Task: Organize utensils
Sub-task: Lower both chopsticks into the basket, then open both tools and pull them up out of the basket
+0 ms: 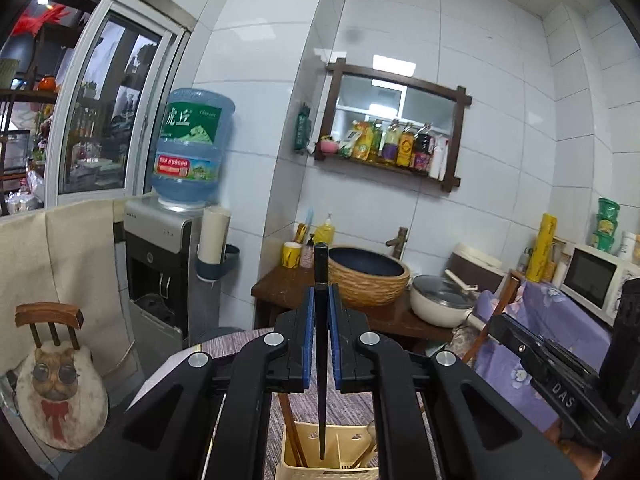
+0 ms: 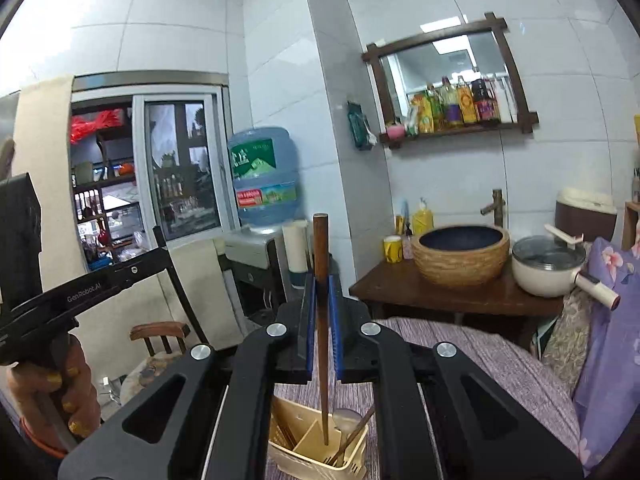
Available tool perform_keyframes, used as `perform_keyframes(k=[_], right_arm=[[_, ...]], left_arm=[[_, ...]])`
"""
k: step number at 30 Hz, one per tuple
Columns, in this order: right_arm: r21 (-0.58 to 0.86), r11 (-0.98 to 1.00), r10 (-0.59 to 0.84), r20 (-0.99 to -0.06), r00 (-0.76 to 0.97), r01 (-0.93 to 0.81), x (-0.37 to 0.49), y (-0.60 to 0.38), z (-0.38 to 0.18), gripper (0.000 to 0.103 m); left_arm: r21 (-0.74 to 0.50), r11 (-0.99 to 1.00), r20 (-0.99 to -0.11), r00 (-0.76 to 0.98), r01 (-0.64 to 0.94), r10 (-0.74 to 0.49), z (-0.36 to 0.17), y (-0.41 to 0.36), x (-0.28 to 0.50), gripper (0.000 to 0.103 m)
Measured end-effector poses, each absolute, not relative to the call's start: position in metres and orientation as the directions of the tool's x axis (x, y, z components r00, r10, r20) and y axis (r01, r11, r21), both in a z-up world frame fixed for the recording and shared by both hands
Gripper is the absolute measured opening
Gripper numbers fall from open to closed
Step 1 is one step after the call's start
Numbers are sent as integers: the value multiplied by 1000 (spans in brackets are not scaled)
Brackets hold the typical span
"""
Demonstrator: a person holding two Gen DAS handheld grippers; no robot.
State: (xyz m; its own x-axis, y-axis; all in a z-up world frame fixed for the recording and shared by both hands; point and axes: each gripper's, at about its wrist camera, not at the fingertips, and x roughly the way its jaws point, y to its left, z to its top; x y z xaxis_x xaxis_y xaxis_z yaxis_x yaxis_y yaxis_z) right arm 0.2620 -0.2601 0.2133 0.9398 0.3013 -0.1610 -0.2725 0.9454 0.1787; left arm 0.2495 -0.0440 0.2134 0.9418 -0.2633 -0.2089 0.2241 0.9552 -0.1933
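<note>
Home kitchen or washing corner, lived-in and cluttered. White tiled walls all round. Dark wooden wall shelf with a row of oil and sauce bottles. Water dispenser with a big blue jug on top. Dark wooden desk carries a woven-sided basin under a tap, a yellow soap bottle, a yellow mug and a lidded white pot. Microwave at the right with stacked noodle cups above it. Small wooden chair with a cat cushion; sliding glass window looks into a shelved room.
</note>
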Motion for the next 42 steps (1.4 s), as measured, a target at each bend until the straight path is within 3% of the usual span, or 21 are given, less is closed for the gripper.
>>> perform_keyframes(k=[15,27,29,32,37,42], right_arm=[[238,945,294,-317,902,-224,290,-256,129,8],[237,949,278,-321,905,-208,290,-256,113,8],[220,953,272,-307,912,-210,284,-255,114,12],[212,957,251,-278,927,-196,270,-258,114,40],[228,960,227,-302,926,-161,248,-269,107,41],[194,976,170,-377,911,-102,229,-275,85,42]], left_arm=[[-190,967,-392,891,168,-231,114,-53,280,8],[-189,968,-439,867,166,-234,95,-51,283,10],[-183,968,-429,871,175,-238,98,-50,277,24],[-159,973,-394,893,168,-218,103,-45,261,47],[-171,974,-384,900,151,-207,99,-30,237,61],[-177,977,-415,892,116,-181,82,-19,220,65]])
